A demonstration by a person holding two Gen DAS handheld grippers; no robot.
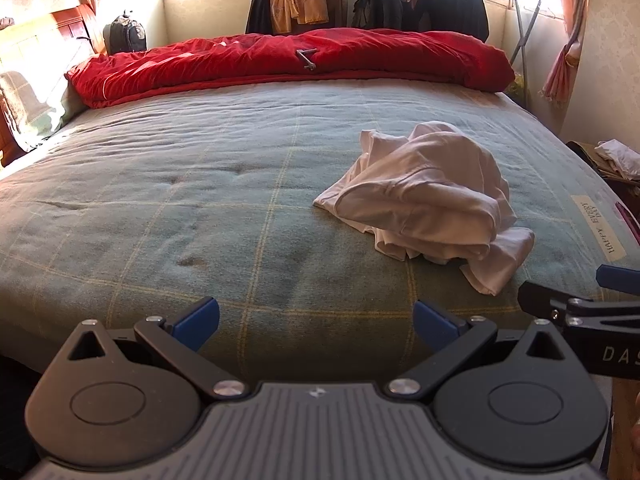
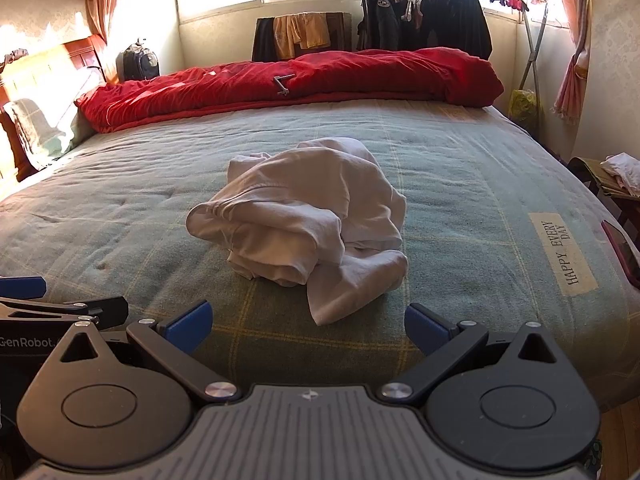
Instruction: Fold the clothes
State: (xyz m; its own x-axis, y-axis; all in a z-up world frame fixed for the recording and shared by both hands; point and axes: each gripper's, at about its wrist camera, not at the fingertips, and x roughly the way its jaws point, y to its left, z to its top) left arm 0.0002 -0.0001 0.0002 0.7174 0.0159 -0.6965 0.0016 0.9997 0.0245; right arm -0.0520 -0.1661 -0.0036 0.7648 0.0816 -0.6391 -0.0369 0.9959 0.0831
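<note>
A crumpled white garment (image 1: 432, 200) lies in a heap on the green checked bedcover (image 1: 180, 200), right of centre in the left wrist view. In the right wrist view the same white garment (image 2: 304, 224) sits straight ahead, its lowest flap just beyond the fingertips. My left gripper (image 1: 316, 322) is open over bare bedcover near the bed's front edge, well left of the heap. My right gripper (image 2: 308, 326) is open too, nothing between its blue pads. Each gripper shows at the edge of the other's view: the right gripper (image 1: 580, 304), the left gripper (image 2: 60, 308).
A red quilt (image 1: 288, 64) is bunched across the far side of the bed. A clothes rack (image 2: 448, 16) with dark garments stands by the window. A pillow (image 1: 28, 108) lies at the far left. A phone (image 2: 622, 252) rests at the bed's right edge, near a "HAPPY EVERY DAY" label (image 2: 562, 252).
</note>
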